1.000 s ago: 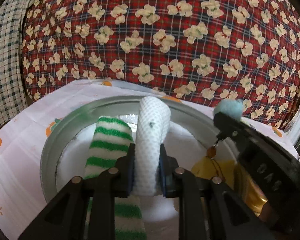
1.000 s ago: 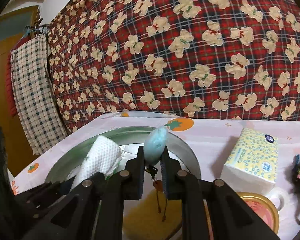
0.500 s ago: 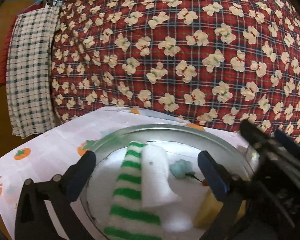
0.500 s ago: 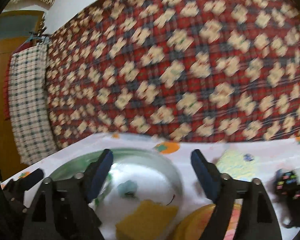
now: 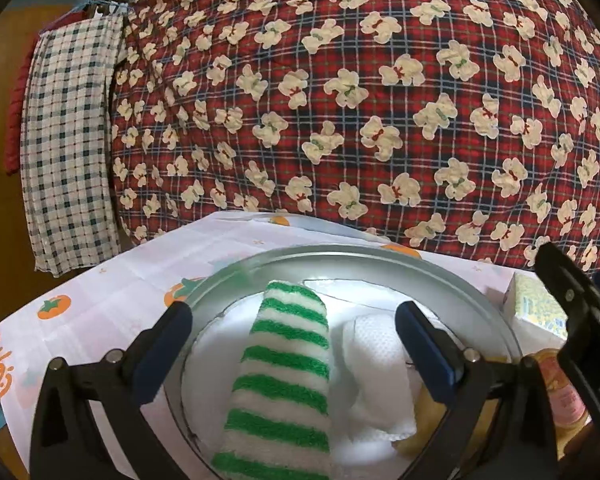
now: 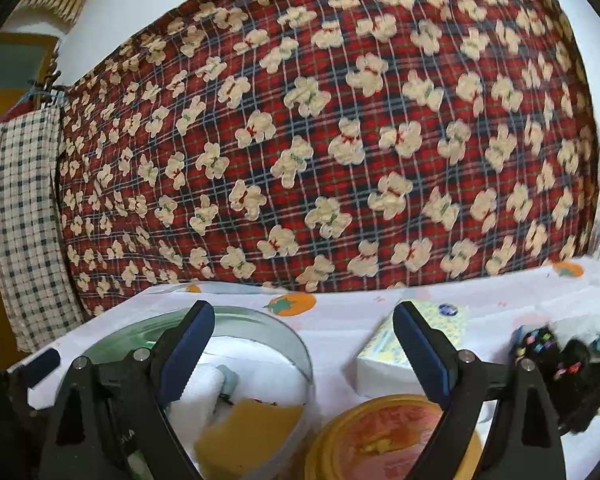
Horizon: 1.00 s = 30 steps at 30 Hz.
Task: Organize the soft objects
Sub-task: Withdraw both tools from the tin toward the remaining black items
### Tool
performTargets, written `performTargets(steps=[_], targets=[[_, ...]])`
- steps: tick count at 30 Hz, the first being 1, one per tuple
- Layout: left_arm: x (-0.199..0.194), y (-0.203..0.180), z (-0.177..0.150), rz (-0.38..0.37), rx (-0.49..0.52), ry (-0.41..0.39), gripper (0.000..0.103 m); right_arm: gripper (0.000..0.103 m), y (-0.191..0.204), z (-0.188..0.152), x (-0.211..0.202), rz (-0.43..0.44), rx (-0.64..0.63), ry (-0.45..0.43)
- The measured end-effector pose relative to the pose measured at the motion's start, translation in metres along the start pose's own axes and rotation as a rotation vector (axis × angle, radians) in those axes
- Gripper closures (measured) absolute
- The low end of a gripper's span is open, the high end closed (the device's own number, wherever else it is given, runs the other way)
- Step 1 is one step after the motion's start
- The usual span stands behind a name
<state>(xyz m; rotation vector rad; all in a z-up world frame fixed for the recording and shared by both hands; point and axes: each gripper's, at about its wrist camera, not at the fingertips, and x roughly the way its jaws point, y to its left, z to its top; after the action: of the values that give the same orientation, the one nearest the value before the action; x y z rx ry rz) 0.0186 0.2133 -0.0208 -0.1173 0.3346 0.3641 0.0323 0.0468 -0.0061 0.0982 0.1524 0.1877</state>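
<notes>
A round metal basin [image 5: 496, 320] holds a green-and-white striped cloth [image 5: 288, 368], a rolled white mesh cloth [image 5: 376, 364] and a yellow sponge [image 6: 252, 424]. A pale blue pompom charm [image 6: 230, 378] lies beside the white cloth [image 6: 204, 392]. My left gripper [image 5: 292, 312] stands open just above the basin [image 6: 296, 344]; its pads touch neither cloth. My right gripper [image 6: 304, 314] hangs over the basin's right rim, its jaws opening with nothing between them. It also shows at the right edge of the left wrist view as the right gripper [image 5: 572, 312].
A yellow-patterned tissue pack [image 6: 384, 352] and a yellow-rimmed tin [image 6: 388, 440] sit right of the basin. A black hair item with coloured beads [image 6: 560, 360] lies far right. A red plaid quilt [image 5: 340, 100] rises behind the table, and a checked towel [image 5: 68, 140] hangs left.
Both grippers opened. The left let go of the white mesh cloth and the right let go of the blue pompom charm; both lie in the basin. Both views tilted upward.
</notes>
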Motion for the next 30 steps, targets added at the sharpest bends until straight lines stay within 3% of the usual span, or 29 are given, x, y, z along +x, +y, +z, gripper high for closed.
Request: performTargets(steps=[4,9,22,30], targets=[[-0.003,0.0,0.0,0.019,0.002,-0.016,0.0,0.01,0.003,-0.004,-0.008,-0.023,-0.06,-0.019],[-0.009,0.0,-0.001,0.053,0.002,-0.044,0.0,0.01,-0.005,-0.004,-0.014,-0.034,-0.047,-0.017],[-0.025,-0.01,-0.008,0.028,0.022,-0.032,0.0,0.01,-0.035,-0.004,-0.026,-0.091,-0.025,-0.003],[-0.032,-0.02,-0.01,0.009,0.033,-0.023,0.0,0.01,-0.042,-0.003,-0.039,-0.107,-0.054,-0.039]])
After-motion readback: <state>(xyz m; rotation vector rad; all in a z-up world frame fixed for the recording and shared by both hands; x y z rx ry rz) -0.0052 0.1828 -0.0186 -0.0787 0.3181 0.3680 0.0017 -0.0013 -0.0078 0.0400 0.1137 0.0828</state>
